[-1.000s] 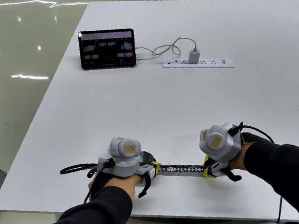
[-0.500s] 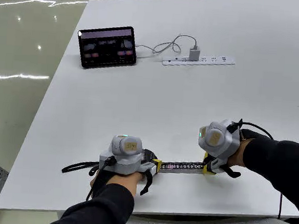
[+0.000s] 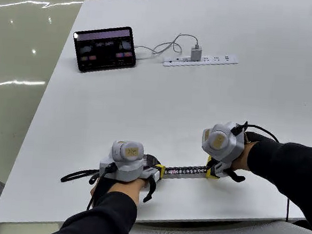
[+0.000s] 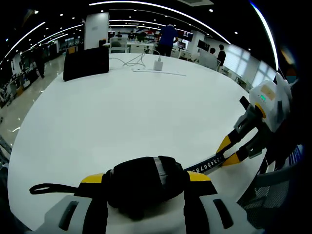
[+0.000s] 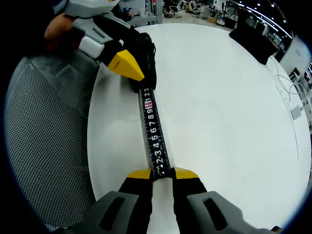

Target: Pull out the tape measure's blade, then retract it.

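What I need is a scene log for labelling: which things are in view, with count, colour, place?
table: 1, white, the workbench.
tape measure: 1, black, near edge, between left jaws.
blade: 1, dark with white numbers, stretched from tape measure to right jaws.
strap: 1, black, left of tape measure.
tablet: 1, black, far left.
power strip: 1, white, right of tablet.
charger: 1, white, in power strip.
cable: 1, white, charger to tablet.
left gripper: grey, yellow tips, shut on tape measure.
right gripper: same colours, shut on blade.
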A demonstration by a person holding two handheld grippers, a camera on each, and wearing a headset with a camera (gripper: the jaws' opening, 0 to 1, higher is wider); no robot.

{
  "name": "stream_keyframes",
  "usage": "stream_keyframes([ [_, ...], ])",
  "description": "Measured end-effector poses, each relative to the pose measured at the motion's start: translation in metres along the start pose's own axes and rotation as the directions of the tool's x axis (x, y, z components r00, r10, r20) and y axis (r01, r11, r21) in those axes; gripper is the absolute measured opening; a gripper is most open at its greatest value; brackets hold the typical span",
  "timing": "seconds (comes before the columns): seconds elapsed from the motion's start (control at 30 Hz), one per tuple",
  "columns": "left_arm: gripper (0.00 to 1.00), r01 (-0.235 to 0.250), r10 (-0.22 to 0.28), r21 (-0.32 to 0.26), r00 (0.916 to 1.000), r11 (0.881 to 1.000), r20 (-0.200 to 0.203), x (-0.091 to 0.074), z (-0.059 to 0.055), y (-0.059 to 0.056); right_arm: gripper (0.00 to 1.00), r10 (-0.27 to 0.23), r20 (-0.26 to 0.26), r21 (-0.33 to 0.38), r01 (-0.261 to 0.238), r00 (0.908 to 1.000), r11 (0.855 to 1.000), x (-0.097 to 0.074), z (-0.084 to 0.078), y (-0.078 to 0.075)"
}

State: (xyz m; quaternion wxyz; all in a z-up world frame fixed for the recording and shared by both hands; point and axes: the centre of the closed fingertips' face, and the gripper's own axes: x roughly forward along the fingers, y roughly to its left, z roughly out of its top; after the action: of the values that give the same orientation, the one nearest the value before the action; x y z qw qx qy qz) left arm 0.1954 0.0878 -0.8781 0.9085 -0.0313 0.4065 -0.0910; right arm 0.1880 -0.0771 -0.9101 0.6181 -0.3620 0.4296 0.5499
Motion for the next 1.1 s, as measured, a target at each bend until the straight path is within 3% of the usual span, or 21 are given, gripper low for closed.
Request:
stream_keyframes([
  [0.77, 0.59, 0.003, -0.003, 0.002, 1.0000, 1.000, 0.008, 0.000, 0.000, 0.000, 0.10, -0.007, 0.055, 0.011, 0.006, 0.9984, 1.000, 0.004, 0.011, 0.001],
  [1.1, 0.59, 0.002, -0.002, 0.001, 1.0000, 1.000, 0.005, 0.000, 0.000, 0.000, 0.10, -0.007, 0.053, -0.010, 0.008, 0.9986, 1.000, 0.005, 0.015, 0.005],
])
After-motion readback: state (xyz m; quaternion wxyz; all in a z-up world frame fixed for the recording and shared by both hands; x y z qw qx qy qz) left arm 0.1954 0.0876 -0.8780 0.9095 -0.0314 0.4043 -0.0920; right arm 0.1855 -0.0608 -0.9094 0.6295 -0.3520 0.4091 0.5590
